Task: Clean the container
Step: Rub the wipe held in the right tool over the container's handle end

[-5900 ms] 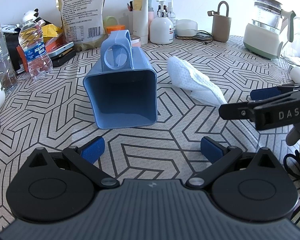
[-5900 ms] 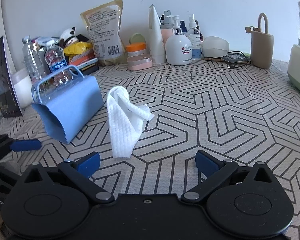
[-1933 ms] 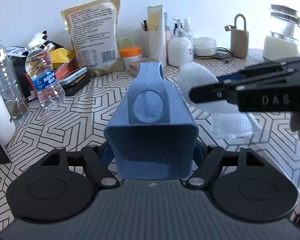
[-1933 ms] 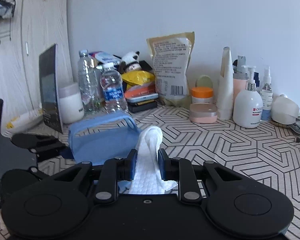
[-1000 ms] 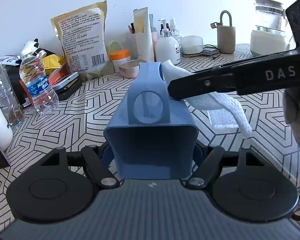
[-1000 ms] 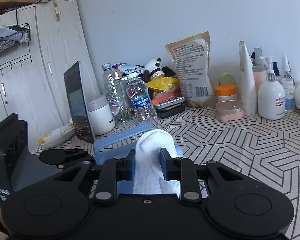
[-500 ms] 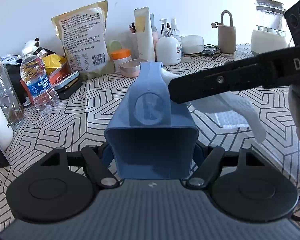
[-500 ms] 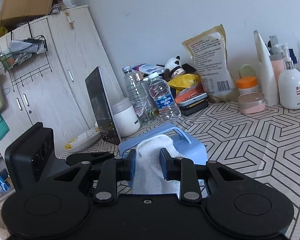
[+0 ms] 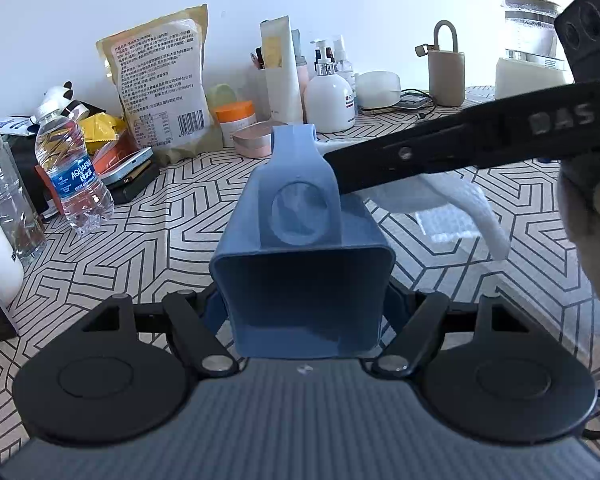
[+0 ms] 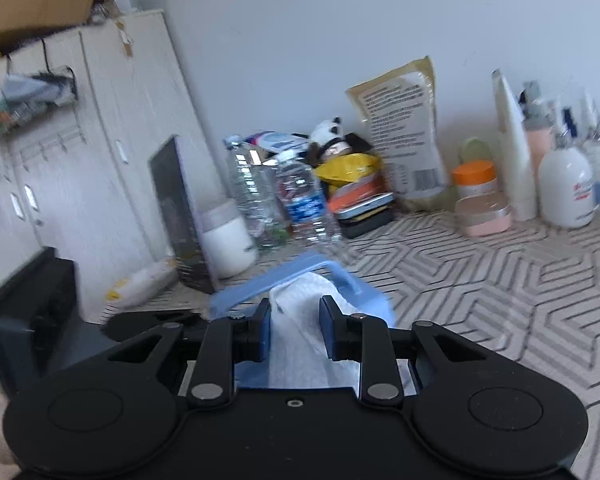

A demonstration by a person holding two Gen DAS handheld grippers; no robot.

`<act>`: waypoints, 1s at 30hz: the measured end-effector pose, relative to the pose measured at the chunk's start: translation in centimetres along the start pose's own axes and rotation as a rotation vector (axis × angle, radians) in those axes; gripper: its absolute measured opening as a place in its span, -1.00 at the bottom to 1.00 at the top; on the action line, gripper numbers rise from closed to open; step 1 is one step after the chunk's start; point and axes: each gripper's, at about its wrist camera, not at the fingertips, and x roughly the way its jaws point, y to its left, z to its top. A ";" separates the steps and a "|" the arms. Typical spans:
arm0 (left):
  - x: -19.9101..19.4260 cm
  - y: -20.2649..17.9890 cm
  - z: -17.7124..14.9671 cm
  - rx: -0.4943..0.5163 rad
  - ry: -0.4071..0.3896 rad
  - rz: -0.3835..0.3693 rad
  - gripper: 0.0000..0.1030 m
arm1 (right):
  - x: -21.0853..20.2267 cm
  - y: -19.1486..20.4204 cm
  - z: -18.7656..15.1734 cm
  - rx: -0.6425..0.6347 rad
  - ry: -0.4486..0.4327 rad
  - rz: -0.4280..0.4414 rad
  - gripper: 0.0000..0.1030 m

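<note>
Legibly, "AQUAFINA" on water bottle [image 9: 75,178].

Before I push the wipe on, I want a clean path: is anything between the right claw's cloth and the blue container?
Nothing visible. The white cloth in the right claw already sits against the blue container, held by the left claw, beside its handle.

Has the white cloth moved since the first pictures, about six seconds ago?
Yes. The white cloth lay on the patterned table then; now the right gripper holds it up against the blue container.
</note>
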 end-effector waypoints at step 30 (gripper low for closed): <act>0.3 0.6 0.0 0.002 0.008 -0.006 0.45 | 0.2 -0.4 -0.2 0.032 0.012 0.078 -0.39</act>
